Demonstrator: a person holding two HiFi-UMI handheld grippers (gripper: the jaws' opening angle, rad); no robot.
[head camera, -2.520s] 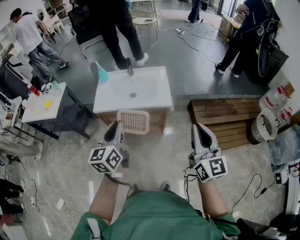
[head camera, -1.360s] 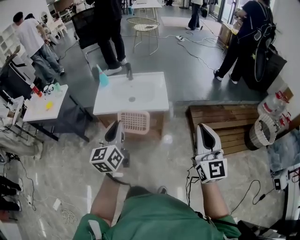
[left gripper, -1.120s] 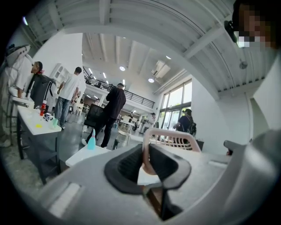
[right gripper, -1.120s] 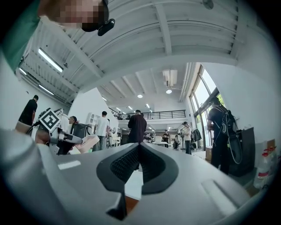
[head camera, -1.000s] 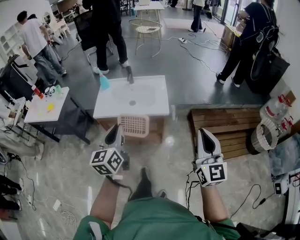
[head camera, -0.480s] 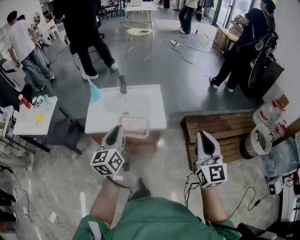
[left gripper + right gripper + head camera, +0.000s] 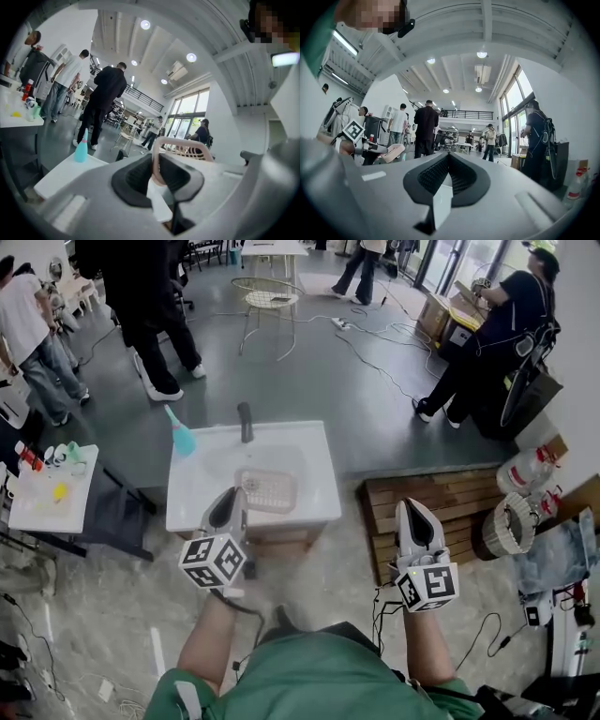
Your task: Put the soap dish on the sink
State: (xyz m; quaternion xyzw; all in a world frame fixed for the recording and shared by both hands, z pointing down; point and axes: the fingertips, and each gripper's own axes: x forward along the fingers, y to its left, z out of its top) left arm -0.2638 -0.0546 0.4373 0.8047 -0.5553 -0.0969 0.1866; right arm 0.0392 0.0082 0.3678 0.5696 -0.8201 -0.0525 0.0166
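The pink slatted soap dish [image 7: 266, 489] hangs over the front part of the white sink [image 7: 314, 474], near the basin. My left gripper [image 7: 231, 503] is shut on the dish's near rim. In the left gripper view the dish's rim [image 7: 180, 146] stands pinched between the jaws of the left gripper [image 7: 154, 169], with the sink top [image 7: 58, 174] below and ahead. My right gripper [image 7: 413, 523] is held to the right of the sink over the floor, shut and empty. The right gripper view shows the right gripper [image 7: 448, 168] closed, and the soap dish [image 7: 393, 152] at its left.
A dark faucet [image 7: 246, 421] and a teal bottle [image 7: 180, 436] stand at the sink's back edge. A wooden pallet [image 7: 431, 504] lies right of the sink, a small table with bottles [image 7: 47, 491] to its left. People stand beyond, on a floor with cables.
The sink has come closer as I walked up to it. The soap dish, held the whole time, went from in front of the sink to over its front part.
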